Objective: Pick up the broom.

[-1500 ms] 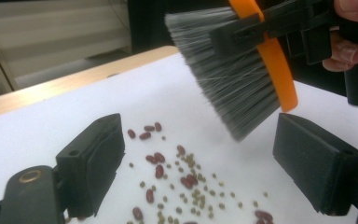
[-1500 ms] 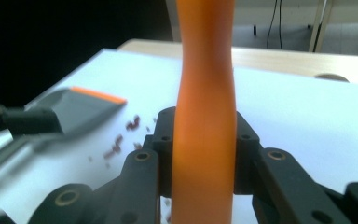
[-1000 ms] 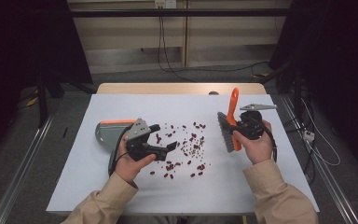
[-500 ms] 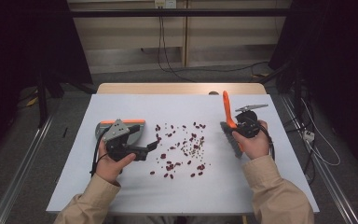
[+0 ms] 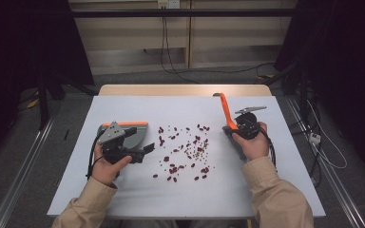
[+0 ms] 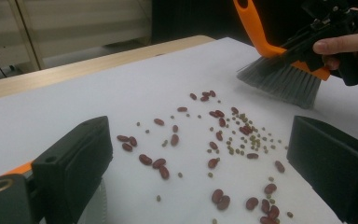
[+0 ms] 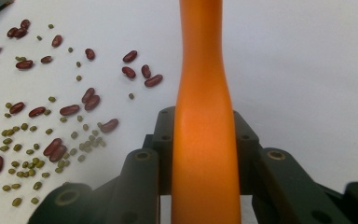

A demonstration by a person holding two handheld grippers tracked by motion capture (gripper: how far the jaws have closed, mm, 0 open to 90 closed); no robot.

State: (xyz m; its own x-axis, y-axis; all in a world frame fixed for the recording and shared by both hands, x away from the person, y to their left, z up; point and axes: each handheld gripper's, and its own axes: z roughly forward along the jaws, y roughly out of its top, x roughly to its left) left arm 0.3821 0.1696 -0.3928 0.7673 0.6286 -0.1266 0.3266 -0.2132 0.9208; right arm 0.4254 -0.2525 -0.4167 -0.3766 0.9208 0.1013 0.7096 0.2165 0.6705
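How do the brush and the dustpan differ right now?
The brush is clamped by its orange handle in the right gripper and sits right of the beans; the dustpan lies left of them, beside the left gripper, whose fingers stand open. The brush has grey bristles; the dustpan is a flat grey scoop. Both have orange parts.

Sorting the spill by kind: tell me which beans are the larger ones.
The dark red kidney-shaped beans are larger; the green beans are small round pellets clustered mid-spill.

Beans [image 5: 185, 152] are lying scattered mid-worktop [image 5: 285, 190], with the dustpan [image 5: 128, 133] sitting toward the left edge and the brush [image 5: 227, 116] standing toward the right edge.
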